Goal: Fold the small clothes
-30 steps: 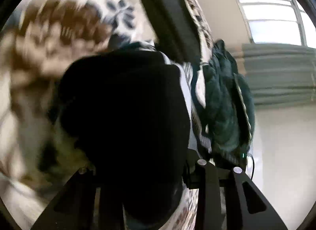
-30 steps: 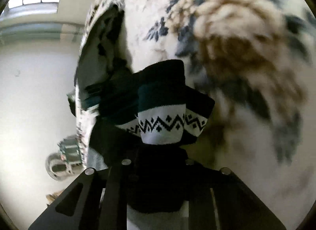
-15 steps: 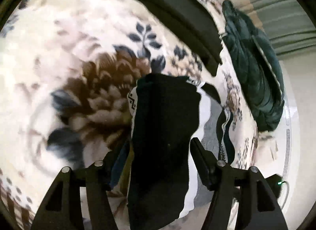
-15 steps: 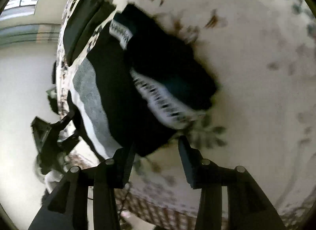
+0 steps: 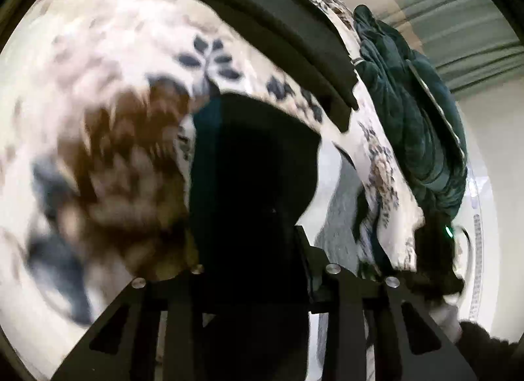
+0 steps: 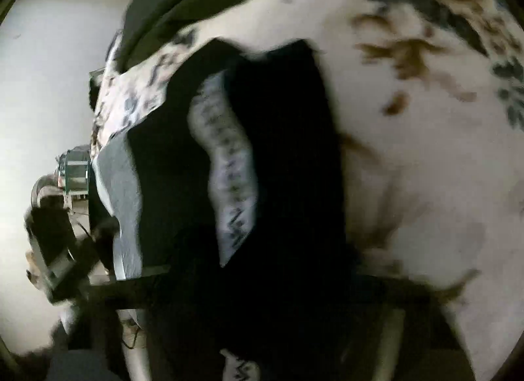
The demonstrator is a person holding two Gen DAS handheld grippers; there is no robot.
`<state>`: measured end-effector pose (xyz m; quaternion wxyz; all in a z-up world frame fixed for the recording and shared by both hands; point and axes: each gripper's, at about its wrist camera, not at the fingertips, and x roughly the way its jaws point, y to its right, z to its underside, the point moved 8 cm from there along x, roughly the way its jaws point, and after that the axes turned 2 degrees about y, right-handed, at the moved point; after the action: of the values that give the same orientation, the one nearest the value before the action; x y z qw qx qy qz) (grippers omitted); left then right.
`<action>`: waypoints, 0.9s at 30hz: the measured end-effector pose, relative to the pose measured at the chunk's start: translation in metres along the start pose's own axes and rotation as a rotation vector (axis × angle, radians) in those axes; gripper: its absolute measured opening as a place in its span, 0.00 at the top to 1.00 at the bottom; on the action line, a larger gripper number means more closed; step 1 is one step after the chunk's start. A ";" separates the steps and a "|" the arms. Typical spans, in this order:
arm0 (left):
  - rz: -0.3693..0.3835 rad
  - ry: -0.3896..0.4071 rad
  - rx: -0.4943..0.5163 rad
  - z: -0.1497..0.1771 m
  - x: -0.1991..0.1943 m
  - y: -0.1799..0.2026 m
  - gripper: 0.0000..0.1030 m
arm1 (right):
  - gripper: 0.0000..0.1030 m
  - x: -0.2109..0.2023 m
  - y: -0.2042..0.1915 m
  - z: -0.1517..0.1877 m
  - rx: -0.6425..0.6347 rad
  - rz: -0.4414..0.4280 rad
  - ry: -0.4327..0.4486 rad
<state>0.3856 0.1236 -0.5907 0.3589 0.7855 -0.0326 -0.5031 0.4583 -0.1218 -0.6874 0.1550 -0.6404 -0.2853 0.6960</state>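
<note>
Both tools closing — left tool [image 5: 252, 250] and right tool [image 6: 262, 282] each grasp the black sock [image 5: 252, 165]

Your dark sock [image 5: 255, 165] is matt knitted cloth with a white patterned band [image 6: 229, 165]. Under it, the flowered blanket [image 5: 108, 93] looks soft and fleecy, though blur hides its nap. The gripper fingers [image 5: 304, 250] are matt black, probably plastic.

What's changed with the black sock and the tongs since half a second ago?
Both tongs stood open around the black sock half a second ago. Now the left tongs and right tongs are closing on it again, the dark cloth filling the gap between their fingers. The flowered bedspread and folded dark garment stayed put.
</note>
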 end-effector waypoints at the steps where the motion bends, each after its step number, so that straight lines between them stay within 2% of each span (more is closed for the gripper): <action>1: 0.002 -0.026 0.014 -0.007 0.004 -0.003 0.70 | 0.75 0.000 -0.005 0.007 0.027 -0.014 -0.008; 3: -0.043 -0.061 0.041 -0.015 0.005 -0.010 0.57 | 0.76 -0.006 -0.022 0.026 0.061 -0.069 -0.021; 4: -0.069 -0.068 0.058 -0.016 0.001 -0.012 0.44 | 0.73 -0.010 -0.024 0.033 0.057 -0.035 -0.022; 5: -0.087 -0.070 0.080 -0.015 -0.006 -0.011 0.39 | 0.70 -0.015 -0.020 0.037 0.073 0.002 -0.009; 6: -0.113 -0.069 0.102 -0.013 -0.015 -0.010 0.36 | 0.63 -0.020 -0.016 0.036 0.096 0.024 0.005; 8: -0.146 -0.063 0.114 -0.008 -0.032 -0.010 0.33 | 0.60 -0.042 -0.003 0.032 0.109 0.145 0.059; 9: -0.168 -0.043 0.123 -0.007 -0.041 -0.007 0.29 | 0.59 -0.056 -0.003 0.031 0.091 0.163 0.108; 10: -0.209 -0.022 0.140 -0.008 -0.047 -0.006 0.25 | 0.51 -0.071 -0.007 0.024 0.062 0.182 0.167; 12: -0.245 0.027 0.191 -0.014 -0.054 0.001 0.24 | 0.40 -0.084 -0.019 0.006 -0.008 0.225 0.205; 13: -0.268 0.035 0.206 -0.017 -0.051 0.004 0.23 | 0.37 -0.084 -0.032 -0.007 -0.075 0.206 0.210; 14: -0.310 0.038 0.223 -0.021 -0.047 0.005 0.23 | 0.34 -0.081 -0.039 -0.015 -0.118 0.193 0.205; 15: -0.315 0.031 0.230 -0.024 -0.040 0.006 0.23 | 0.30 -0.071 -0.051 -0.028 -0.191 0.181 0.168; 18: -0.327 0.005 0.253 -0.033 -0.020 0.014 0.23 | 0.30 -0.024 -0.068 -0.057 -0.379 0.243 0.022; 19: -0.317 -0.004 0.266 -0.035 -0.015 0.019 0.23 | 0.31 -0.007 -0.066 -0.062 -0.436 0.318 -0.034; 20: -0.317 -0.011 0.279 -0.038 -0.011 0.022 0.23 | 0.37 0.003 -0.068 -0.063 -0.473 0.343 -0.073; 21: -0.318 -0.015 0.292 -0.040 -0.007 0.026 0.23 | 0.70 0.009 -0.070 -0.064 -0.517 0.364 -0.089; 22: -0.308 -0.020 0.301 -0.042 -0.005 0.029 0.23 | 0.95 0.009 -0.069 -0.065 -0.538 0.404 -0.081; 25: -0.289 -0.035 0.300 -0.047 0.002 0.030 0.23 | 0.96 -0.009 -0.074 -0.065 -0.480 0.344 -0.022; 27: -0.285 -0.038 0.287 -0.051 0.005 0.027 0.23 | 0.96 -0.027 -0.073 -0.064 -0.452 0.334 0.039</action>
<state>0.4374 0.1290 -0.5664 0.1679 0.8156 0.0009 -0.5537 0.5137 -0.0672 -0.6234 -0.1034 -0.7104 -0.3207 0.6179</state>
